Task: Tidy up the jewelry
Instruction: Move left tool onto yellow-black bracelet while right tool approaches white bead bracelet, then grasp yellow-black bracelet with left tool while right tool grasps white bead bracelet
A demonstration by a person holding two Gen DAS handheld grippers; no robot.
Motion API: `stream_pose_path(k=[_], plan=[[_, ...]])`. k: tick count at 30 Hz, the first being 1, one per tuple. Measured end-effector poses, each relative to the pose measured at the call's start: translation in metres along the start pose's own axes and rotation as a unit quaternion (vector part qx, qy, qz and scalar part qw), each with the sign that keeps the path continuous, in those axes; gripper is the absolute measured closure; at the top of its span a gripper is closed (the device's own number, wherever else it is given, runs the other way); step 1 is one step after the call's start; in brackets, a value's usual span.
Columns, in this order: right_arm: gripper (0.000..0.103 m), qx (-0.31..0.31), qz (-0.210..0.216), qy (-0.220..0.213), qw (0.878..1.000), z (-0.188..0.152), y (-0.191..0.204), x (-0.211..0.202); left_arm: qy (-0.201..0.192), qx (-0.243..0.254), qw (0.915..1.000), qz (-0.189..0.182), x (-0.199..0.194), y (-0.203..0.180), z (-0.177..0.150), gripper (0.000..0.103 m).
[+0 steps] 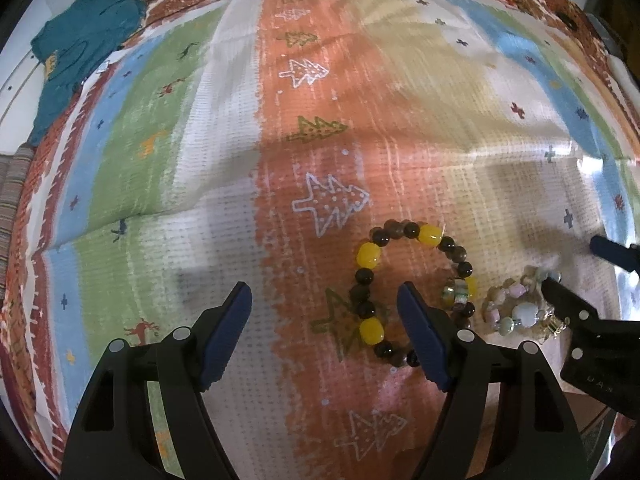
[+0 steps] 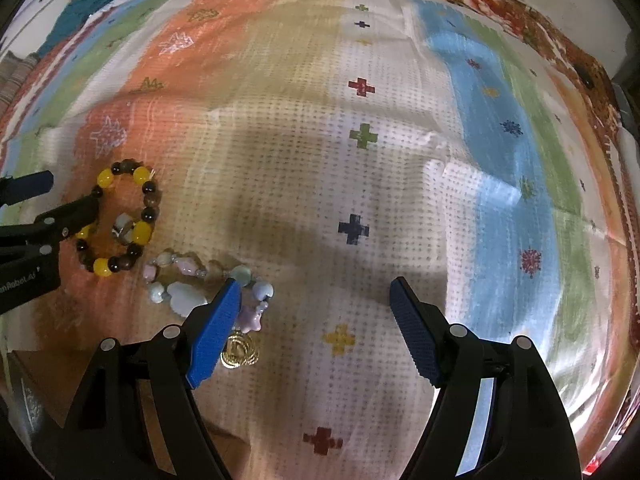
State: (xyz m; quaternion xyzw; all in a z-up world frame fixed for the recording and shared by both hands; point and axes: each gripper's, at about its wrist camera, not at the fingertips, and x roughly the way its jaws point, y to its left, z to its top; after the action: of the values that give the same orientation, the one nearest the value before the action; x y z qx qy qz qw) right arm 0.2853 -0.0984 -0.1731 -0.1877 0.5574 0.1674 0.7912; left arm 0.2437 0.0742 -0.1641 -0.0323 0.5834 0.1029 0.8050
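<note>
**Inspector A:** Items on record: a beaded bracelet of round glossy beads, dark brown with larger yellow ones, lying flat as a ring. Inside its right edge lies a small greenish glass bead. Beside it lies a pastel bracelet of pale pink, blue and white beads, some shell-shaped, and a coiled gold-coloured piece nearest the camera.

**Inspector B:** Surface?

**Inspector A:** A woven cloth, waffle-textured, striped orange, green, blue and white, printed with trees and crosses. It is creased. A teal garment lies at the far left corner.

**Inspector B:** Positions of the grippers?

**Inspector A:** The left gripper stands wide apart, gripping nothing; its right finger sits over the beaded bracelet's interior. The right gripper is likewise spread wide and empty; its left finger overlaps the pastel bracelet, with the gold piece just beside that finger. Contact cannot be confirmed.
</note>
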Motion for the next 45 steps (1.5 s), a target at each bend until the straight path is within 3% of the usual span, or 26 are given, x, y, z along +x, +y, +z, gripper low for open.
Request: stream_pose_path(k=[5,8,10,12,16,17,31,35,45], plan=[[0.027,-0.002,0.003,-0.004,1.000,0.001,-0.001,0.002,0.004,-0.002,1.0000,0.006,0.010,0.004,-0.001,0.038],[0.047,0.001,0.001,-0.005,1.000,0.002,-0.005,0.002,0.000,-0.004,1.0000,0.008,0.010,0.008,-0.001,0.058],[0.062,0.007,0.007,-0.005,1.000,0.003,-0.007,0.000,0.000,-0.009,0.9999,0.012,0.009,0.008,-0.002,0.081],[0.073,0.011,0.012,-0.006,1.000,0.003,-0.009,0.000,0.001,-0.005,0.9999,0.016,0.008,0.007,-0.002,0.091],[0.091,0.017,0.022,-0.008,1.000,0.003,-0.012,-0.001,0.000,-0.005,0.9999,0.016,0.006,0.006,-0.003,0.092],[0.092,0.019,0.025,-0.011,0.999,0.003,-0.013,-0.001,0.000,-0.007,0.9999,0.014,0.006,0.007,-0.002,0.093],[0.092,0.007,0.040,-0.042,0.998,0.009,-0.007,-0.027,-0.026,-0.020,0.9994,-0.012,-0.020,0.011,0.006,0.094],[0.092,0.002,0.041,-0.055,0.998,0.011,-0.003,-0.038,-0.029,-0.023,0.9987,-0.036,-0.030,0.008,0.008,0.094],[0.092,-0.006,0.042,-0.078,0.996,0.009,0.003,-0.059,-0.060,0.006,0.9975,-0.036,-0.059,-0.010,0.007,0.094]])
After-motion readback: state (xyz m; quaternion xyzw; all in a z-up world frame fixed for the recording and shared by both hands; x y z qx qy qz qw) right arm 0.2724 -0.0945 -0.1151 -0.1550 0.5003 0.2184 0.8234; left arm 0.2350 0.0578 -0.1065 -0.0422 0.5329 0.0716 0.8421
